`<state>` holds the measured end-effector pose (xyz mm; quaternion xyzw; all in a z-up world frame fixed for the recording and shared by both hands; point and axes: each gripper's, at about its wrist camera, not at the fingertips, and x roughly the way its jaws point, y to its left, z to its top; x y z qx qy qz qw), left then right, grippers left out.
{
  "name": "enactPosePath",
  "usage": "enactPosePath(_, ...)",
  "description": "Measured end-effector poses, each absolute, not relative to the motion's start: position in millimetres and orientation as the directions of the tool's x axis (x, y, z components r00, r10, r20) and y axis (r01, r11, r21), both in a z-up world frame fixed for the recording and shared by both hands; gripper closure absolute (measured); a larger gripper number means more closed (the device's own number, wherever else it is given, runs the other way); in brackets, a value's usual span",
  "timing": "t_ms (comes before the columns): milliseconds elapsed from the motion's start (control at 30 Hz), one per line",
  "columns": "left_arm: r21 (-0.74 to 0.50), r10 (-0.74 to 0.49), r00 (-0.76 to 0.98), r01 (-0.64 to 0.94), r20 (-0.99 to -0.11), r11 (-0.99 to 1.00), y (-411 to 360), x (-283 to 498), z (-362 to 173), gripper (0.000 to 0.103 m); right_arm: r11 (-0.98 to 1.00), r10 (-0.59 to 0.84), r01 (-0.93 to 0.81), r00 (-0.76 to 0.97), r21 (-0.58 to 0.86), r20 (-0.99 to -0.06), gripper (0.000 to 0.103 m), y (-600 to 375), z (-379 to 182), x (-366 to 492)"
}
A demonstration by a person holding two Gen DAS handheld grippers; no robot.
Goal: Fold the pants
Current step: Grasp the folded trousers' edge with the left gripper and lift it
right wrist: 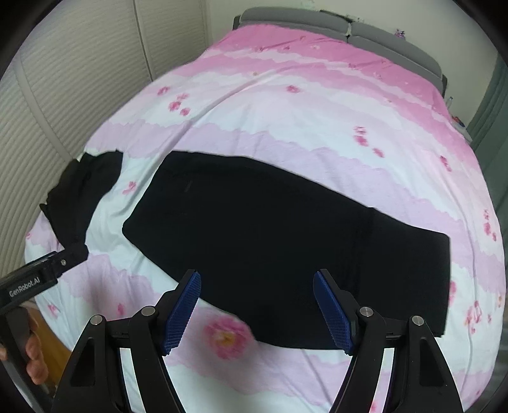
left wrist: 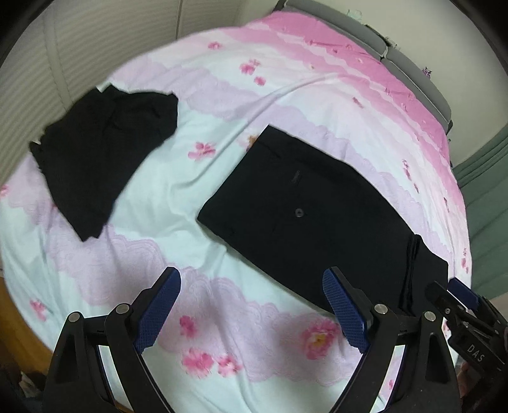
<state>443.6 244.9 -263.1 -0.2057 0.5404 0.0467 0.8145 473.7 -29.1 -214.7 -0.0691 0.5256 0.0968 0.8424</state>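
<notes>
The left gripper (left wrist: 250,305) hangs above the bed, tilted down toward the near part of the sheet, its two blue-padded fingers (left wrist: 158,309) spread wide with nothing between them. Under the gap lies bare floral bedsheet (left wrist: 203,178). The right gripper (right wrist: 257,306) is held in the same way, jaws wide apart and empty, angled down over the near edge of the dark pants (right wrist: 270,235).

The pants lie flat on the sheet, already doubled over into a long dark slab. From the right gripper they spread ahead and to both sides, their near hem passing just beyond the fingertips; the right-hand end finishes in a straight edge short of the bed's side. From the left gripper the same pants (left wrist: 304,209) sit ahead and to the right, with a back-pocket button facing up and a stack of folded layers at the near right corner, close to the right finger.

A second dark garment (left wrist: 101,159) lies crumpled ahead and to the left of the left gripper, well apart from the pants, with open sheet between them. It reaches the left edge of the bed; what kind of garment it is I cannot tell, since the view is blurred.

Beyond both garments the sheet runs free up to the grey headboard (right wrist: 317,22). A slatted wardrobe door (right wrist: 79,79) stands along the left.
</notes>
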Motion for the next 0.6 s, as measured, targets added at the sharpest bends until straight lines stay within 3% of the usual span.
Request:
enactPosePath(233,-0.464,-0.318,0.411,-0.330,-0.855,0.822,287.8,473.7,-323.7,0.014,0.953,0.061,-0.295,0.389,-0.062,-0.919,0.029,40.6,-249.3,498.5)
enactPosePath(433,-0.444,-0.332,0.336,-0.347,-0.881,0.827,303.9,504.1,-372.0,0.024,0.936,0.034,-0.341,0.342,-0.090,-0.939,0.029,82.1,-279.5,522.9)
enactPosePath(567,-0.498,-0.387,0.335,-0.369,-0.859,0.785,308.6,514.5,-392.9,0.027,0.924,-0.001,-0.361,0.322,-0.124,-0.947,0.029,100.6,-295.9,537.0)
enactPosePath(600,-0.509,-0.399,0.332,-0.379,-0.855,0.773,309.4,516.6,-398.2,0.032,0.923,-0.005,-0.364,0.313,-0.125,-0.950,0.029,102.4,-299.6,539.6)
